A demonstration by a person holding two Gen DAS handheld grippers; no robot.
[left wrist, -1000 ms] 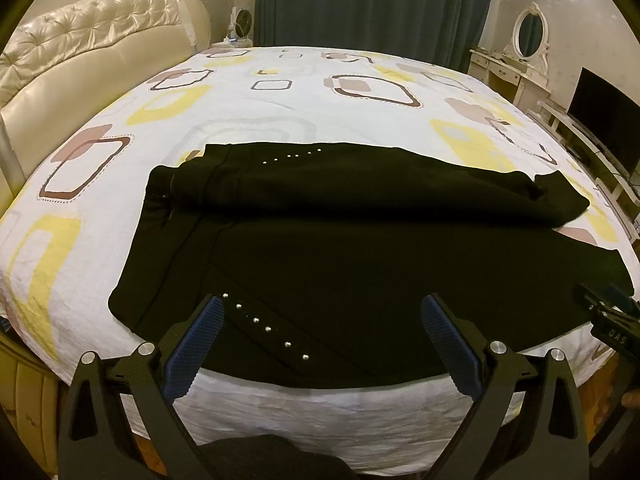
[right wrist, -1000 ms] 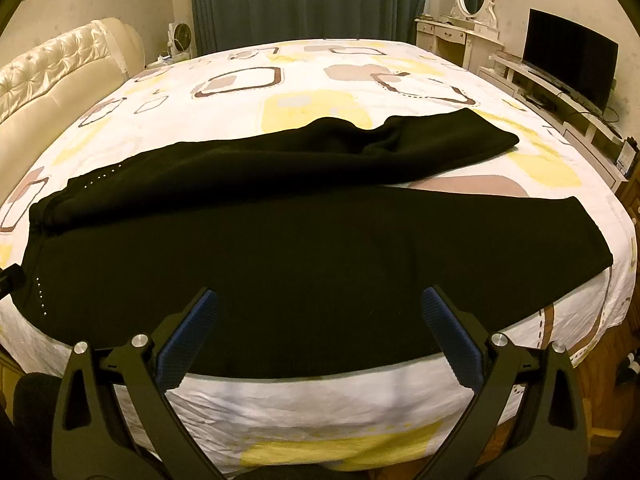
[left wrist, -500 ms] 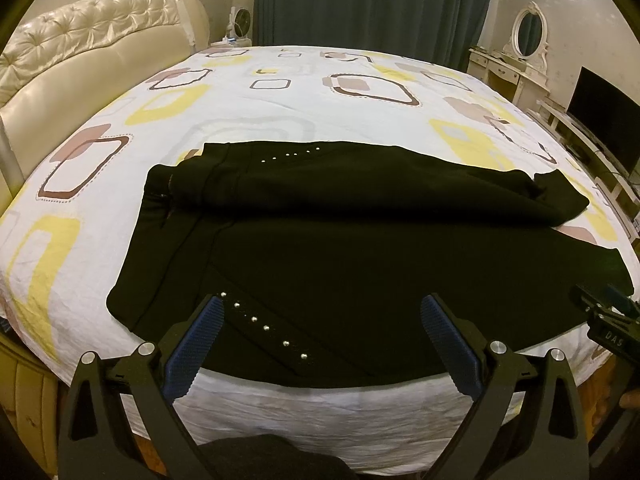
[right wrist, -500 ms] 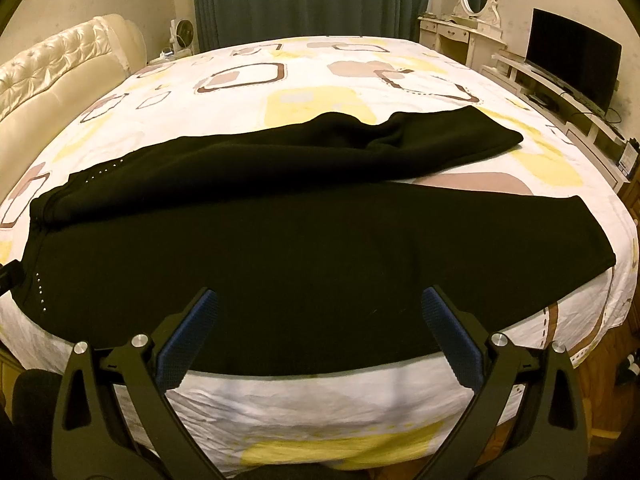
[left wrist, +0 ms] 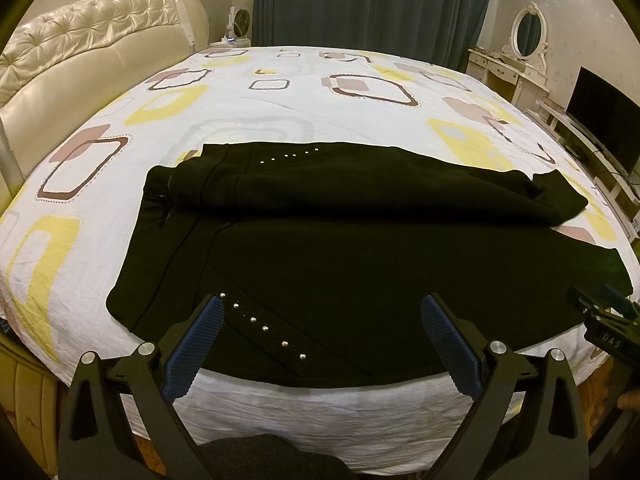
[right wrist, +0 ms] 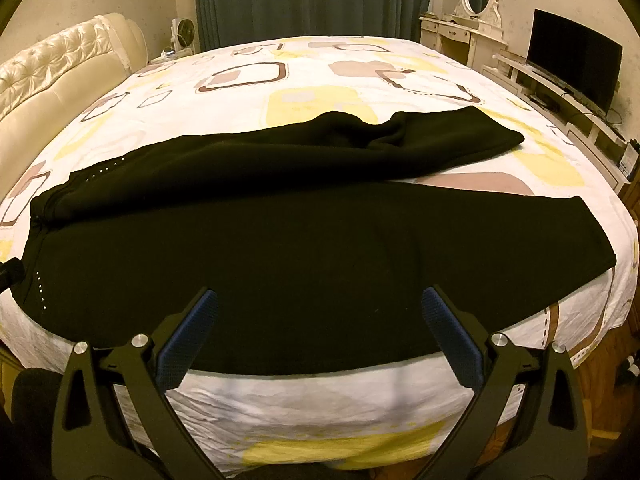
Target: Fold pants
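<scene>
The black pants (left wrist: 360, 264) lie spread across the near half of the bed (left wrist: 280, 92), filling the middle of both frames, the waist toward the left edge and the leg ends toward the right. The near leg lies flat along the bed's front edge; the far leg is bunched and partly rolled over it, so the garment probably needs that leg straightened or laid over before any fold holds.

The left claw (left wrist: 322, 340) stands at the bottom centre of its frame with its blue pads wide apart and nothing between them, hanging just short of the studded seam (left wrist: 264, 328) near the waist. The right claw (right wrist: 320, 332) is likewise spread wide and empty at the bottom centre of its own frame, facing the middle of the near leg. This pairing likely sets one claw at each part of the near edge, ready to lift it together.

The left view shows the waistband and both rows of studs clearly, and the other claw at its right edge. The right view shows instead the two leg ends apart, with bare sheet between them, and the humped fold (right wrist: 344, 128) in the far leg.
</scene>
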